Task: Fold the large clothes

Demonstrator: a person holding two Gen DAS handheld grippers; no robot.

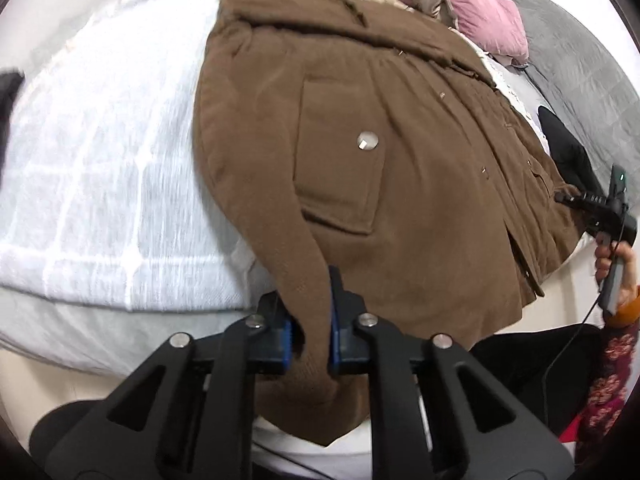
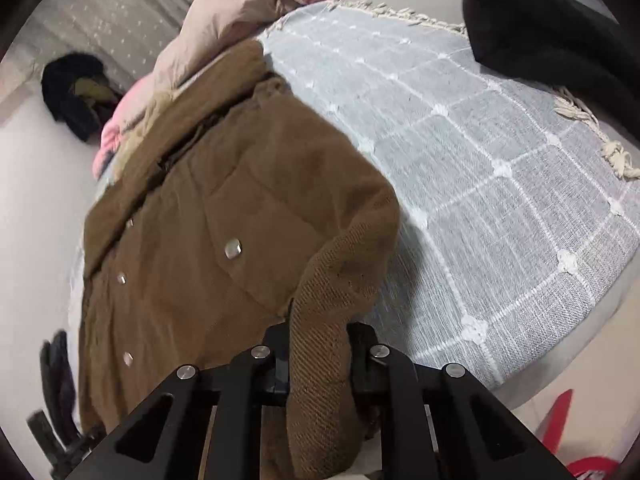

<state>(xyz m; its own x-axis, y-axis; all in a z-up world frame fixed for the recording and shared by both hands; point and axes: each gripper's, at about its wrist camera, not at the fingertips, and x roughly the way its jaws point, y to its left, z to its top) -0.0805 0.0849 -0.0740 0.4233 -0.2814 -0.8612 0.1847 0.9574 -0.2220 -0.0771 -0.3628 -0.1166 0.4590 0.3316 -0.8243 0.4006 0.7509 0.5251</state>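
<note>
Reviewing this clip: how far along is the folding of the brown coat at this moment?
Early. Done: the brown coat lies spread front-up on the checked bedspread, snaps visible. In hand: the left gripper is shut on a fold of its fabric near the bed edge, and the right gripper is shut on what looks like a ribbed cuff. Left: no completed fold shows; the body is still full length.
</note>
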